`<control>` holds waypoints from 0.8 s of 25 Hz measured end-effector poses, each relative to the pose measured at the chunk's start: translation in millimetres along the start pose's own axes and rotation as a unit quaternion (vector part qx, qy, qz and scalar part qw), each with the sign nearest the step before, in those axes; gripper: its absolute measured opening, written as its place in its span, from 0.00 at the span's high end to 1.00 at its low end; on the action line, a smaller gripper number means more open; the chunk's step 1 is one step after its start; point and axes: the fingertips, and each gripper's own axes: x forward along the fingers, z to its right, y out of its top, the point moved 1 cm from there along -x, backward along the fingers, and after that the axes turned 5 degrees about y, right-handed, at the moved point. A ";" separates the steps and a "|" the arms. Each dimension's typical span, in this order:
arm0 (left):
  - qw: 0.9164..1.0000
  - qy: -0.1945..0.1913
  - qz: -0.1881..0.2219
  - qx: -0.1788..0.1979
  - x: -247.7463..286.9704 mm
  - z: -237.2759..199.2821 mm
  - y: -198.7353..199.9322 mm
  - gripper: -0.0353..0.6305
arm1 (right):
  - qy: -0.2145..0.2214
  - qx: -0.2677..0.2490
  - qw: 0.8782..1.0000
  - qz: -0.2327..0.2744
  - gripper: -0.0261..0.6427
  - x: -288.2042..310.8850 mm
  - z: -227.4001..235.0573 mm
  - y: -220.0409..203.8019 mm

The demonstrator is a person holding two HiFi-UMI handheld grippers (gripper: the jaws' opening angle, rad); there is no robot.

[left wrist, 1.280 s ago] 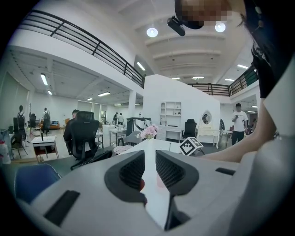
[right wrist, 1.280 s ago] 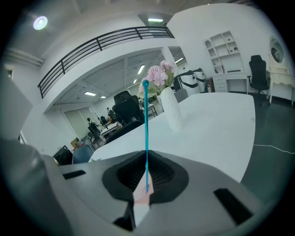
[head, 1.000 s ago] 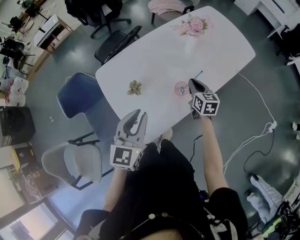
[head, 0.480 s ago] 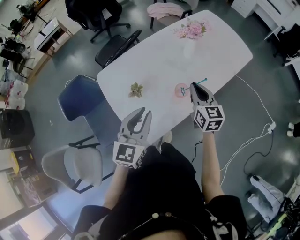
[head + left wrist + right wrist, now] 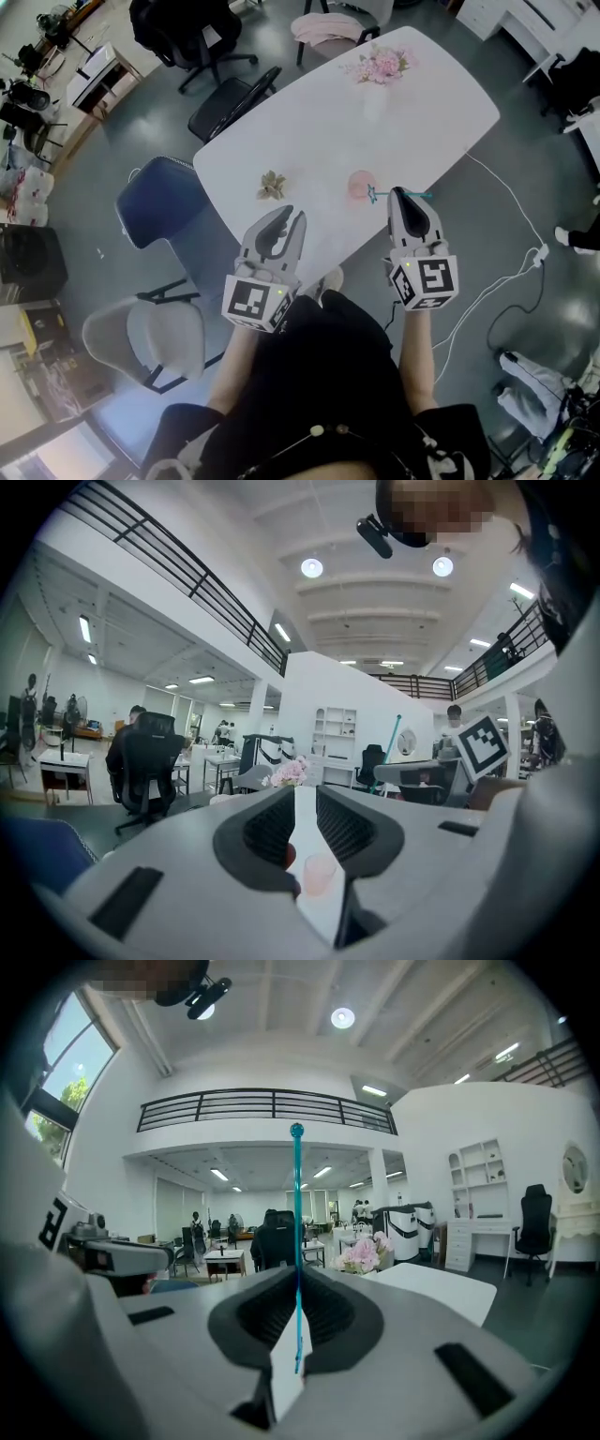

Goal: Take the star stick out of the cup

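The right tongs (image 5: 399, 195) are clamped on the star stick (image 5: 297, 1206). The thin teal rod runs straight up between the closed pads, its ball end well above the tips. From the head view the stick lies crosswise at the tip of these tongs. Its star end points to their left, towards the pink cup (image 5: 360, 184), and looks just beside the cup's near edge rather than down inside it. I cannot tell for certain that the star is fully clear of the rim.

The left tongs (image 5: 286, 217) hang apart and hold nothing. The cup shows beyond the gap between them, ahead and a little to their right, standing on the white table (image 5: 422, 103).

The lifting-out step seems all but done. The next move probably calls for carrying the stick further from the cup, towards the right tongs' own side, with the grip kept firm. Such a thin rod could swivel between the pads, or its star could catch the light cup and tip it.
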 end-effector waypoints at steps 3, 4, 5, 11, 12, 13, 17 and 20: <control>1.000 -0.003 -0.001 -0.015 3.9 -1.2 7.2 0.84 | -0.008 -0.011 1.000 0.007 0.94 -16.8 -8.5 12.5; 1.000 -0.004 0.000 -0.019 4.2 -1.2 10.0 0.84 | -0.011 -0.013 1.000 0.010 0.94 -22.7 -11.1 16.0; 1.000 -0.004 0.002 -0.022 4.3 -0.9 12.9 0.84 | -0.014 -0.014 1.000 0.013 0.94 -28.6 -13.5 19.4; 1.000 -0.011 0.010 -0.021 7.7 1.1 24.8 0.85 | -0.028 -0.030 0.999 0.024 0.94 -50.3 -27.9 35.1; 1.000 -0.012 0.010 -0.020 8.8 0.7 26.1 0.85 | -0.031 -0.037 0.999 0.025 0.94 -51.3 -30.5 37.3; 1.000 -0.014 0.011 -0.020 9.3 0.5 27.6 0.85 | -0.033 -0.044 0.998 0.026 0.94 -52.4 -33.4 39.8; 0.999 -0.020 0.017 -0.019 8.8 2.5 33.8 0.85 | -0.038 -0.066 0.997 0.026 0.94 -56.6 -42.5 45.9; 0.999 -0.024 0.020 -0.018 11.0 4.0 36.6 0.85 | -0.036 -0.063 0.997 0.030 0.94 -56.9 -43.5 50.0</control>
